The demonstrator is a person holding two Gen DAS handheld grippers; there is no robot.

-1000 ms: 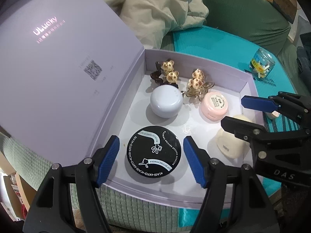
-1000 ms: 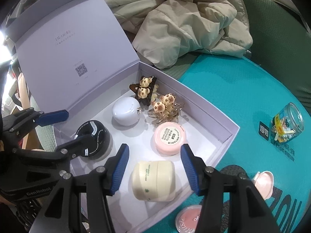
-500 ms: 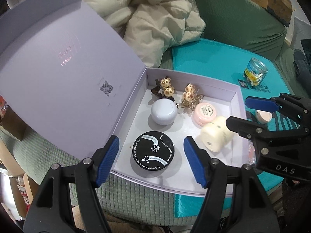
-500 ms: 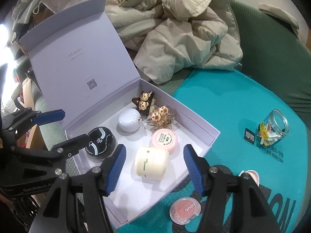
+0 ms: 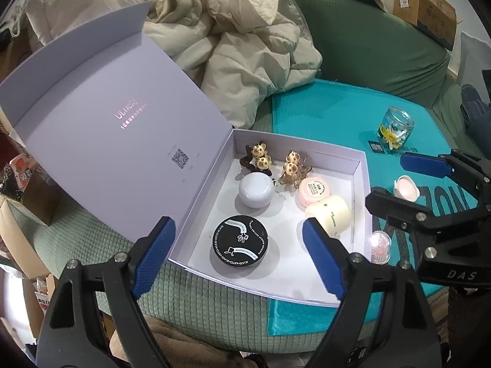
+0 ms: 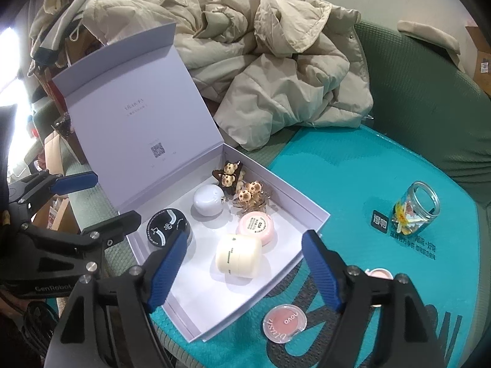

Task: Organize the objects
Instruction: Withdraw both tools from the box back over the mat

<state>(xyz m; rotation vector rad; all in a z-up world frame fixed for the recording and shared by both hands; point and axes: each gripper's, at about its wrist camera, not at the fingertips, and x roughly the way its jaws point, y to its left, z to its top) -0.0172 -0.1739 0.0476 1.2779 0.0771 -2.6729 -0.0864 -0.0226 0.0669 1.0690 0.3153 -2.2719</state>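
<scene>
The blush compact [image 6: 285, 323] lies outside the box [image 6: 310, 211], just under the empty, opening right tool [image 6: 245, 271], nearer than the empty, opening left tool [image 5: 237, 253].

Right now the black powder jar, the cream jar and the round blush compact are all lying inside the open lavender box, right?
Not quite. The blush compact lies outside the box, on the teal mat, as the right wrist view shows. The black powder jar and cream jar are inside.
</scene>
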